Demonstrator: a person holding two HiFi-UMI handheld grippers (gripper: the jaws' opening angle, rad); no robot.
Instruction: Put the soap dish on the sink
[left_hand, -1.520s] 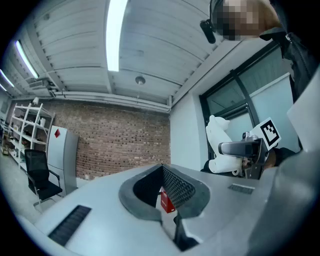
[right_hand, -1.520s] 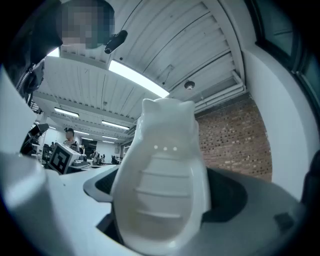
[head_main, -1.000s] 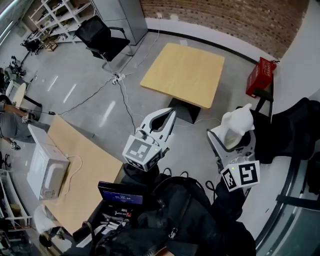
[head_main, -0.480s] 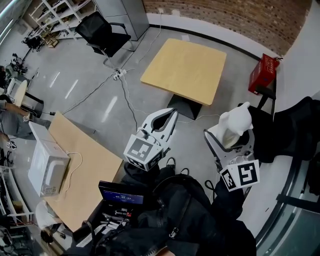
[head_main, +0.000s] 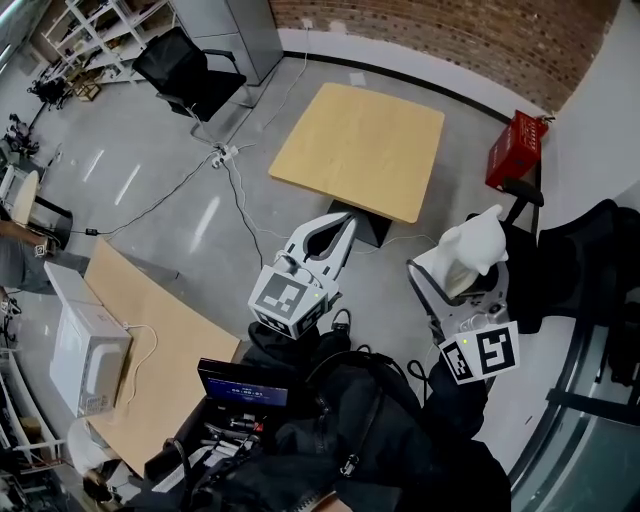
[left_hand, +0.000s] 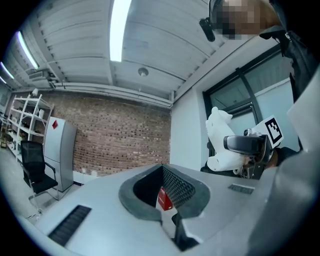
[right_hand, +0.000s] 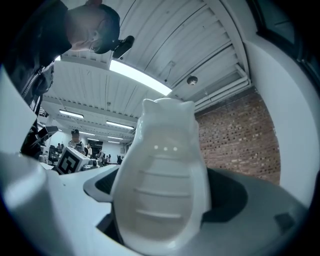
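Note:
A white, cat-shaped soap dish (head_main: 474, 246) stands upright between the jaws of my right gripper (head_main: 457, 276), which is shut on its lower part. In the right gripper view the ribbed soap dish (right_hand: 162, 185) fills the middle and hides the right gripper (right_hand: 165, 205) pads. My left gripper (head_main: 344, 224) is held beside it over the floor, jaws shut with nothing in them. In the left gripper view the left gripper (left_hand: 162, 169) tips meet, and the soap dish (left_hand: 221, 142) shows at the right.
Below lie a grey floor with cables (head_main: 235, 190), a square wooden table (head_main: 360, 145), a red crate (head_main: 514, 152) and a black chair (head_main: 185, 70). A microwave (head_main: 85, 355) sits on a wooden board at the left. A small screen (head_main: 243, 385) hangs on the person's front.
The head view has shifted a little over the floor. Both grippers keep their pose, and the soap dish stays in the right one.

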